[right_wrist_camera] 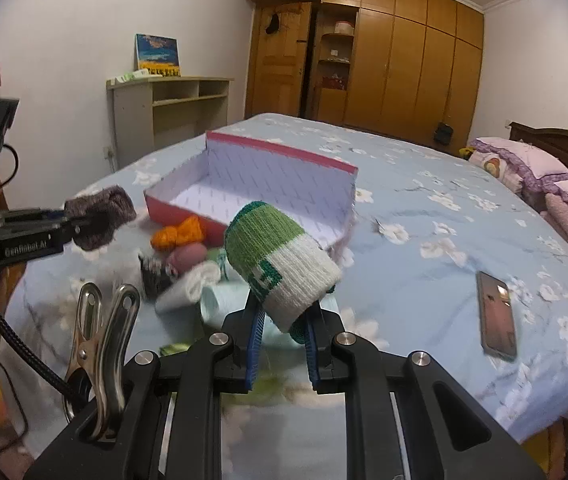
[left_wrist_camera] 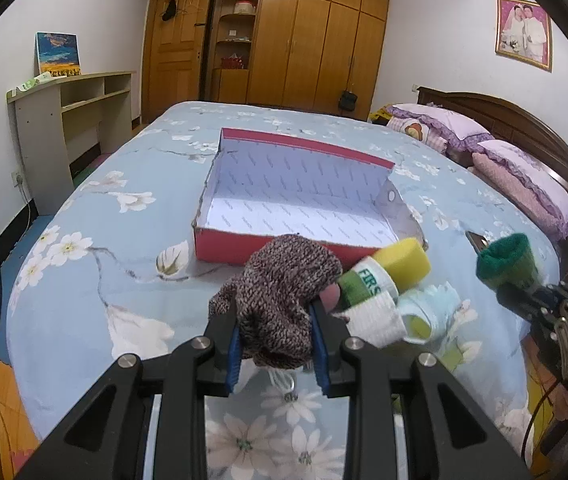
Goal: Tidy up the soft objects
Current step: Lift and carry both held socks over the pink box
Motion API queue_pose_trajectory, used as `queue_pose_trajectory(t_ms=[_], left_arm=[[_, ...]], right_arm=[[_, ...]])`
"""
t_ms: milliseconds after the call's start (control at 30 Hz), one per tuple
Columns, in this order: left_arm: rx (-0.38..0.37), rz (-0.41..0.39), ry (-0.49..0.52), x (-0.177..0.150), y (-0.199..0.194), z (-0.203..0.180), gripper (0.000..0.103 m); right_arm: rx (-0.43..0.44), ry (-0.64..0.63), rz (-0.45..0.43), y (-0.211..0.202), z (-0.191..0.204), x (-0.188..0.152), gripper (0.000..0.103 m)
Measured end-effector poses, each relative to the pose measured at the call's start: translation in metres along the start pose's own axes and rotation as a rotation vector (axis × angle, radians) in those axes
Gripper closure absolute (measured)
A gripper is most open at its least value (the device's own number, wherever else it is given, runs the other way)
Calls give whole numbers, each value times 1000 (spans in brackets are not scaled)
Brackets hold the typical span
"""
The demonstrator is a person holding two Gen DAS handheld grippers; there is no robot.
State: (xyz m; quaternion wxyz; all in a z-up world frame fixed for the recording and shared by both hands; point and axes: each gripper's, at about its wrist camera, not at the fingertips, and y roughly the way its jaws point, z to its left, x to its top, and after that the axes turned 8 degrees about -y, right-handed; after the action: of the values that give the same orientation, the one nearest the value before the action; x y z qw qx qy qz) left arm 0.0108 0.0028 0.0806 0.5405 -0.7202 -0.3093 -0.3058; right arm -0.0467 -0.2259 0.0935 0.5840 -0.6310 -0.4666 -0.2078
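My left gripper (left_wrist_camera: 276, 320) is shut on a brown knit glove (left_wrist_camera: 284, 296), held just above the bed in front of the red box (left_wrist_camera: 220, 248). The box is open, with bare white patterned lining (right_wrist_camera: 220, 196). My right gripper (right_wrist_camera: 282, 320) is shut on a green-and-white knit wristband (right_wrist_camera: 280, 264), lifted above the pile. In the left wrist view, the right gripper (left_wrist_camera: 512, 284) shows at the right with the green band (left_wrist_camera: 506, 258) in it. In the right wrist view, the left gripper (right_wrist_camera: 72, 224) shows at the left holding the glove (right_wrist_camera: 100, 216).
A pile lies before the box: yellow sponge (left_wrist_camera: 402, 264), another green-white band (left_wrist_camera: 368, 284), white band (left_wrist_camera: 372, 320), orange item (right_wrist_camera: 178, 234), pink item (right_wrist_camera: 188, 258). A phone (right_wrist_camera: 496, 316) lies on the floral bedspread (right_wrist_camera: 424, 208). Pillows (left_wrist_camera: 524, 184) sit right, a shelf (left_wrist_camera: 64, 120) left.
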Motion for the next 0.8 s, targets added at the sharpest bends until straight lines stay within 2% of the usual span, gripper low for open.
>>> queue_pose_trajectory(t_ms=[400,800], left_arm=[[-11,-18,21,43,31,-6,73],[2,-3,50,83,85,-24,73]], right_arm=[[81,26,-1,50,-1,36,84],[100,100,-16,98,-25,59,84]])
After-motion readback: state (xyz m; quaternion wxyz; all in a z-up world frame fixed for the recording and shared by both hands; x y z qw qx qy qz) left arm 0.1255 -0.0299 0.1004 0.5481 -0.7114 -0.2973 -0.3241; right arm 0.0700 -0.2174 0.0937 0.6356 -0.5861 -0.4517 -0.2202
